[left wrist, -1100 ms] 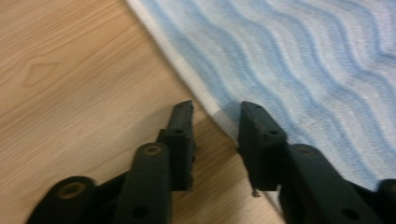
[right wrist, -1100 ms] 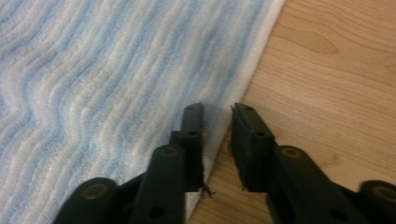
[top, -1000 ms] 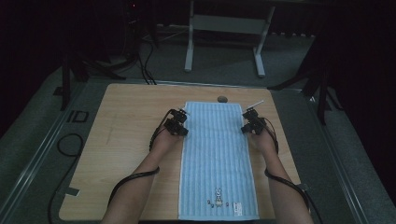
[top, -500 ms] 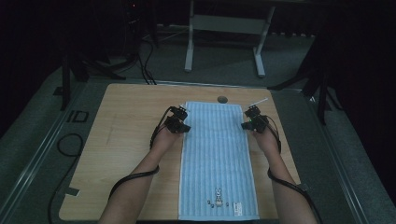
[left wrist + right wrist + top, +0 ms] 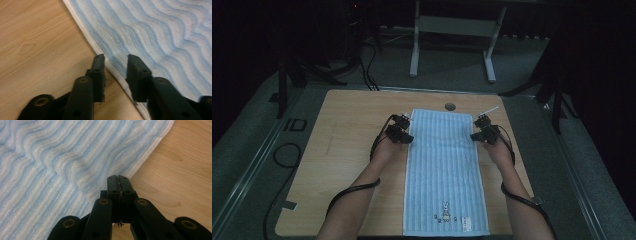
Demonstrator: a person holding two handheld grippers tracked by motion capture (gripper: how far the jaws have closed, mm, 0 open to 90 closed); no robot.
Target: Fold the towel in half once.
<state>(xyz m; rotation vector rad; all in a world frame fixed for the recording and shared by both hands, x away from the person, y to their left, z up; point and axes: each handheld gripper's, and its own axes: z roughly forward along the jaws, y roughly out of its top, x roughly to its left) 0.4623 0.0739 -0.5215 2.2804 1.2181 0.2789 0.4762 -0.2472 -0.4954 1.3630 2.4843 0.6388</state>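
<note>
A light blue striped towel [image 5: 444, 165] lies flat down the middle of the wooden table [image 5: 347, 150], with a small rabbit motif near its front end. My left gripper [image 5: 404, 136] is at the towel's left edge. Its jaws have just been opening, and the white hem [image 5: 110, 67] lies between them with neither pad pressing on it. My right gripper [image 5: 476, 135] is at the towel's right edge, its jaws [image 5: 117, 178] shut on the towel's hem. A low ridge of cloth [image 5: 82, 187] runs up to them.
A round hole [image 5: 450, 106] sits in the table just beyond the towel's far end. Bare wood runs along both sides of the towel. A metal stand [image 5: 452, 30] and cables [image 5: 287, 150] are on the floor around the table.
The right hand has shifted slightly at the towel's right edge. The left hand has kept its place. The towel lies as before.
</note>
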